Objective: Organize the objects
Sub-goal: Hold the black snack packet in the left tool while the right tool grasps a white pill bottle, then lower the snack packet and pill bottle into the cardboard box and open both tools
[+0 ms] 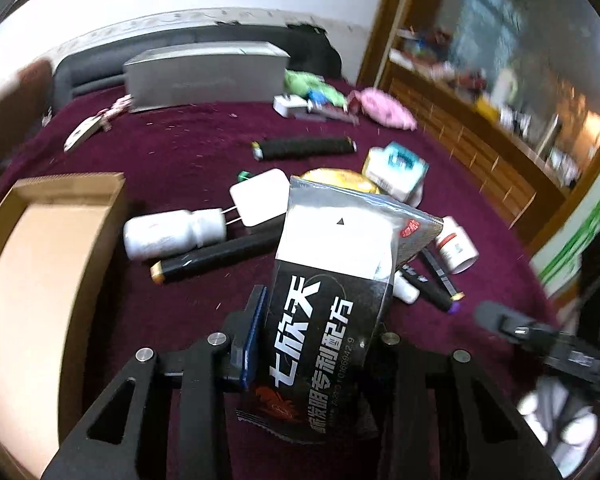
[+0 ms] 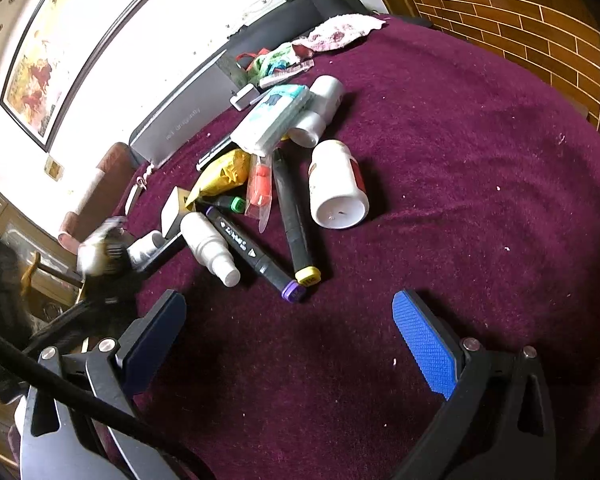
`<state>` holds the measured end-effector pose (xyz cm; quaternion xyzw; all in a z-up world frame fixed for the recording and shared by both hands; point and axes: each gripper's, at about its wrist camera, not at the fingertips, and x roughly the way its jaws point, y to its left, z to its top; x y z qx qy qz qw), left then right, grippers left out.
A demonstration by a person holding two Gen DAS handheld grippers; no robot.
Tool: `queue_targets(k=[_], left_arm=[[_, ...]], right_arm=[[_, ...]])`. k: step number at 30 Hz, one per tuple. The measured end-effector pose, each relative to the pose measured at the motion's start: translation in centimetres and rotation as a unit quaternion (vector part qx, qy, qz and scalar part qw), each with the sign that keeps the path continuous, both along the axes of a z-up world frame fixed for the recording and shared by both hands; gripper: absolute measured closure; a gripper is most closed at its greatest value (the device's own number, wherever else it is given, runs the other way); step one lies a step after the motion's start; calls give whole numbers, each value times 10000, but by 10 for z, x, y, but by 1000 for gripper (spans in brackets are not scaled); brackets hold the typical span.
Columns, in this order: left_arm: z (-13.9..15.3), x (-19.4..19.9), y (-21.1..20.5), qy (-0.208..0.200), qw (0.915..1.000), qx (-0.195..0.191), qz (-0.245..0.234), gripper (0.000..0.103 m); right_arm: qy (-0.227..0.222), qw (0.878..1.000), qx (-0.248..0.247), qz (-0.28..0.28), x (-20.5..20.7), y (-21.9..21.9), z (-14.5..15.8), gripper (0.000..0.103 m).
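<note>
Maroon cloth covers your worktop (image 2: 460, 160); your left tongs (image 1: 316, 344) grip a black packet (image 1: 332, 280) pointing lengthwise ahead, while your right tongs (image 2: 288, 340) gape empty, markers (image 2: 292, 216) just beyond.

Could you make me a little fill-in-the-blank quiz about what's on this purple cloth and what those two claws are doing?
1. The left claw is shut on a black and silver foil ____.
2. The right claw stands wide open and holds ____.
3. The open brown cardboard box rests on a dark ____ cloth.
4. Beside the purple-capped black marker lies another black marker, whose cap is ____.

Missing words: packet; nothing; purple; yellow
</note>
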<state>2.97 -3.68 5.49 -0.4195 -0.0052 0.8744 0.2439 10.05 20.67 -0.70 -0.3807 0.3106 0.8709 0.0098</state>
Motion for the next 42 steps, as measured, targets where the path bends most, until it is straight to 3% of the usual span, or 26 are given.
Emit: queue_targets(k=[3,6,9,10,11,12,17,26,27,29,32,37,42], left_arm=[[10,10,-18,-33,9997,203,119,72],[12,20,-29,-55,9994,295,192,72],[12,24,-34,-71,9990,372,237,72],[12,26,-35,-82,9989,409,217,72],[12,27,-36,-77,9988,422,214,72],[13,30,-37,-56,9989,404,228,72],[14,37,-46,7,9992,346,191,71],[10,40,-59,-1,9990,387,237,71],[10,40,-60,-1,9989,394,244,71],[10,41,-64,8,9988,408,271,71],[12,42,-70,16,9984,447,338,71],[16,43,-85,66,9978,460,468,71],[29,34,-115,48,9959,591,677,71]], right_arm=[[-119,9994,289,174,2,-2,13,6],[-37,9952,980,-34,1,8,45,6],[-406,9874,1525,-90,-23,20,56,9],[-594,9836,1700,-35,-34,22,53,19],[-799,9791,1872,21,-45,23,49,37],[-984,9755,1964,70,-54,24,43,43],[-1376,9609,2405,28,-82,21,27,46],[-1778,9527,2465,68,-99,13,18,47],[-1791,9530,2443,88,-101,13,17,50],[-1804,9560,2309,146,-99,13,16,71],[-1848,9573,2217,190,-95,10,17,71],[-1607,9673,1938,296,-81,4,37,71],[-1201,9763,1643,739,-72,-27,71,71]])
